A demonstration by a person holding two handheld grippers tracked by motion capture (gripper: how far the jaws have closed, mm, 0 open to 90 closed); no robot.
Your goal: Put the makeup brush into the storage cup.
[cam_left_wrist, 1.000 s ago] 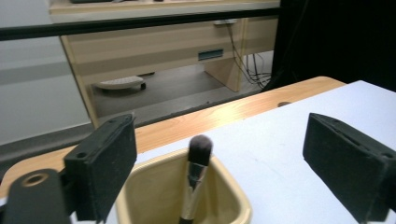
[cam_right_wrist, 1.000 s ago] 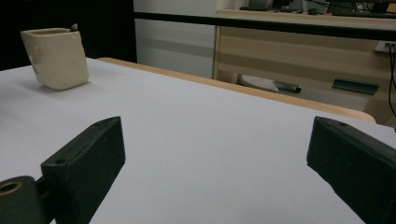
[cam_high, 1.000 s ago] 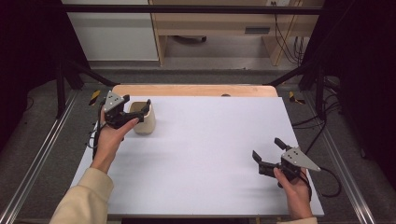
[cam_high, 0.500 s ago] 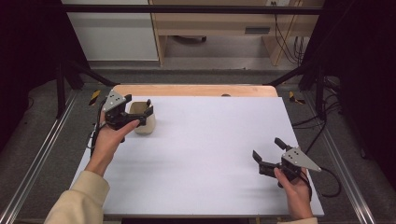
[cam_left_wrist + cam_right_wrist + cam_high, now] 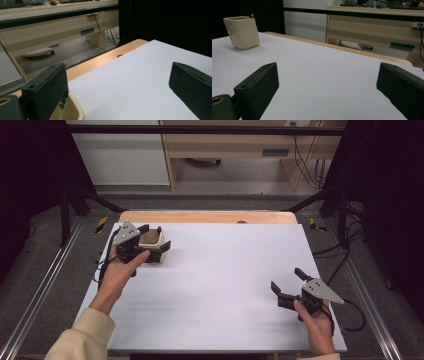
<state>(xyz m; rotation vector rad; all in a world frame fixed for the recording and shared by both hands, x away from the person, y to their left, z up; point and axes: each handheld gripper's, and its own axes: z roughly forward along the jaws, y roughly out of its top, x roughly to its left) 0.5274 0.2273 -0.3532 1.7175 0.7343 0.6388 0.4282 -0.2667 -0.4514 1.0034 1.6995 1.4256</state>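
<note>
Where jaws gape, cream cup within left tool.

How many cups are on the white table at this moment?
1. The cup stands near the far left corner of the table, with the open fingers of the left gripper around it. Nothing on the table could hide another.
</note>
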